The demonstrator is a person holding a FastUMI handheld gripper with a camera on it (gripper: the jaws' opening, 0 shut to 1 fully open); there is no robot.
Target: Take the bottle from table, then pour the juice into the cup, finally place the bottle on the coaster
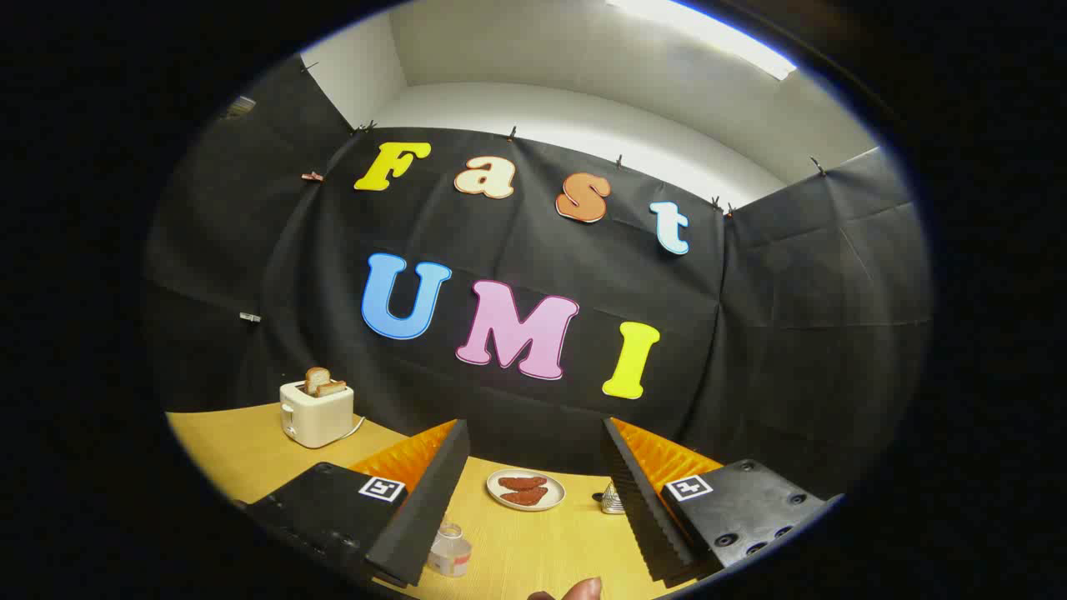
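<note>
Gripper (pixel 533 492) held above the wooden worktop (pixel 533 550), its two fingers spread wide apart with nothing between them. The bottle (pixel 450 550) stands upright on the worktop, long axis vertical and neck pointing up, just inside the left finger at about 7 o'clock from the gap's centre; neither finger touches it. Ahead, at 12 o'clock between the fingers, a plate (pixel 526 489) carries two dark reddish pieces. A small ribbed metal object (pixel 611 498) sits beside the right finger at 3 o'clock. A toaster (pixel 315 411) with bread slices stands well away at 10 o'clock. A fingertip (pixel 581 590) shows at 6 o'clock.
</note>
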